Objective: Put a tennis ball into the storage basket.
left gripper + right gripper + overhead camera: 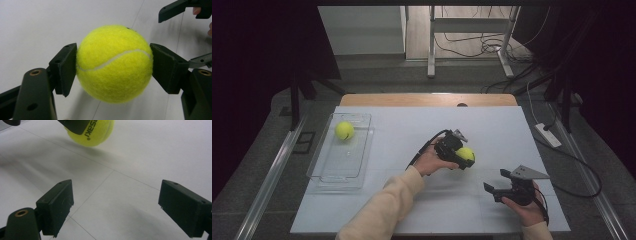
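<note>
My left gripper [113,67] clamps the tennis ball [114,63] squarely, clear of the table; right gripper [116,207] stands open, empty. I would carry level to the clear tray [362,150], releasing low beside the second ball [344,130].

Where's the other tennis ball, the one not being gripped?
High view, left side: the loose tennis ball sits in the clear tray, at its far end.

The tennis ball [114,63] between my left jaws is bright yellow-green and fuzzy, with a white seam curving across its face. It is clamped at both sides and hangs just above the white bench [492,125], casting a soft shadow there.
</note>
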Demonstrator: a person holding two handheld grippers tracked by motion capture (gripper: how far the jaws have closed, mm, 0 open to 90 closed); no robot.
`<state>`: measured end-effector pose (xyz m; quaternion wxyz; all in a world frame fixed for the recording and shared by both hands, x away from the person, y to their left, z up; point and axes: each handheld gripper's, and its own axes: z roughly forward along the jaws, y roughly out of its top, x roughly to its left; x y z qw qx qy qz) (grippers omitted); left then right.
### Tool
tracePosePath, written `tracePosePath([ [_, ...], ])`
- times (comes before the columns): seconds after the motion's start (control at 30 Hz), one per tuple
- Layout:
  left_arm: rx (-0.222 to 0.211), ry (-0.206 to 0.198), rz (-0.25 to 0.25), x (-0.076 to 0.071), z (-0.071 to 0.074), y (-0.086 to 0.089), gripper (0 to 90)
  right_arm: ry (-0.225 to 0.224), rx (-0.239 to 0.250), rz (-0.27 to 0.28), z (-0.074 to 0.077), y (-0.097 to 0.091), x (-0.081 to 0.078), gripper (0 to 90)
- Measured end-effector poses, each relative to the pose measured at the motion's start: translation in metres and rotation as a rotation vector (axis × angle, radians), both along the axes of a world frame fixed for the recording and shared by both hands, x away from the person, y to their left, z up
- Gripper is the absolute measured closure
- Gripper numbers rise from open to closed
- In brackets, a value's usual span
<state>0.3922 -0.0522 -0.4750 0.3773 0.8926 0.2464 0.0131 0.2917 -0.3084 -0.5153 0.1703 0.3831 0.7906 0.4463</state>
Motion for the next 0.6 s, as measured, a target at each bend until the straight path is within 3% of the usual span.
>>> tracePosePath([
  [0.6, -0.019, -0.016, 0.03, 0.0, 0.009, 0.0106, 27.2, -0.001, -0.003, 0.001, -0.0001, 0.0002, 0.0002, 12.4],
])
